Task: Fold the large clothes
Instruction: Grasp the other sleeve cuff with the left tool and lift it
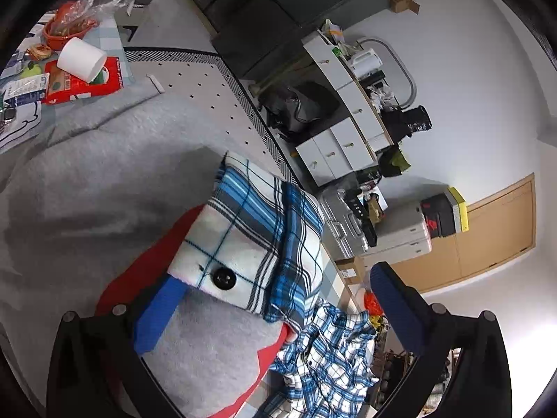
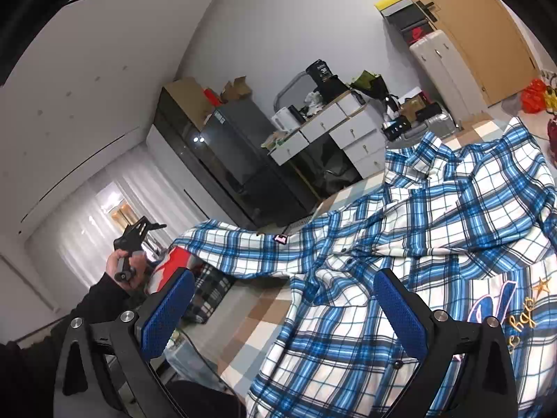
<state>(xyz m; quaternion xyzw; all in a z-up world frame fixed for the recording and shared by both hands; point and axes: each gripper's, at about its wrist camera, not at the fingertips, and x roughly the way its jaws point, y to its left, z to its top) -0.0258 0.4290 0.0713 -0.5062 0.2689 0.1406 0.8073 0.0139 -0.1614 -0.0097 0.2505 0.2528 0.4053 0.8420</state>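
A blue and white plaid shirt [image 2: 435, 230] lies spread on a checked tablecloth [image 2: 250, 327], one sleeve stretched left off the table edge. In the left wrist view its cuff with a black button [image 1: 224, 278] lies over a grey and red garment [image 1: 104, 181], between the fingers of my left gripper [image 1: 271, 310], which is open; the left pad [image 1: 156, 317] sits under the cuff's edge. My right gripper [image 2: 285, 310] is open and empty, hovering above the shirt's front. The left gripper's handle and hand show in the right wrist view [image 2: 128, 264].
A toilet paper roll [image 1: 81, 59], red packet [image 1: 83, 83] and orange bowl [image 1: 64, 31] sit on the far left of the table. White drawers [image 2: 348, 129], a dark fridge [image 2: 236, 160] and suitcases [image 1: 393, 230] stand against the wall.
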